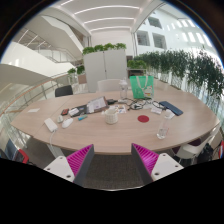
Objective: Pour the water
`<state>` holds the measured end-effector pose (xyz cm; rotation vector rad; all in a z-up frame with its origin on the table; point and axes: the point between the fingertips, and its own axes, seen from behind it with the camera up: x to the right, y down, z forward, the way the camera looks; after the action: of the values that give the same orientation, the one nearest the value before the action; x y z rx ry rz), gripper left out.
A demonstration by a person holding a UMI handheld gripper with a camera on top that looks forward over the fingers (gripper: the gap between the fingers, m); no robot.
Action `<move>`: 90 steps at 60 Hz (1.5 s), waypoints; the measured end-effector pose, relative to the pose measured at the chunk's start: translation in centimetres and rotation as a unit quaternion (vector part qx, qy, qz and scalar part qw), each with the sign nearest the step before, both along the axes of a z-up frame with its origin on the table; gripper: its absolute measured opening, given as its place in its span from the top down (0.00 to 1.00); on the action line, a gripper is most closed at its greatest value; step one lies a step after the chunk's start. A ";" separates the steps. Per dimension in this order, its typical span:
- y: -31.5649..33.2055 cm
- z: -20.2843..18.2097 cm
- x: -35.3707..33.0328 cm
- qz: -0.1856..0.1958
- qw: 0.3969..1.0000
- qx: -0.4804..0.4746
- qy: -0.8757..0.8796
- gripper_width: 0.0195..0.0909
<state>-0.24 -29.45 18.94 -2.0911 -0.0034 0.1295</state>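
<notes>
My gripper (112, 157) is open, its magenta pads (79, 160) spread wide with only floor and the table's near edge between them. Beyond the fingers stands a long oval wooden table (100, 133). Toward its far side stand two green translucent containers (137, 88), side by side. A pale cup (112, 115) sits near the table's middle, straight ahead of the fingers. A clear glass (161, 128) stands closer, ahead of the right finger. Everything on the table is well out of the fingers' reach.
Papers (96, 104), a dark blue notebook (172, 108) and small items lie across the table. White chairs (190, 150) stand at its near corners and a dark chair (64, 91) at the far left. Tall plants (185, 65) line the right side.
</notes>
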 end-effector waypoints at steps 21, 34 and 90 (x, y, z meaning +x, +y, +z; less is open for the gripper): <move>1.9 -2.1 7.1 -0.022 0.999 0.038 -0.013 0.12; 9.8 -4.7 17.8 -0.073 0.988 0.131 -0.027 0.11; 26.7 -11.9 28.9 -0.140 0.983 0.117 -0.007 0.85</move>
<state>28.71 -2.79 7.00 -1.8362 0.2535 -0.0546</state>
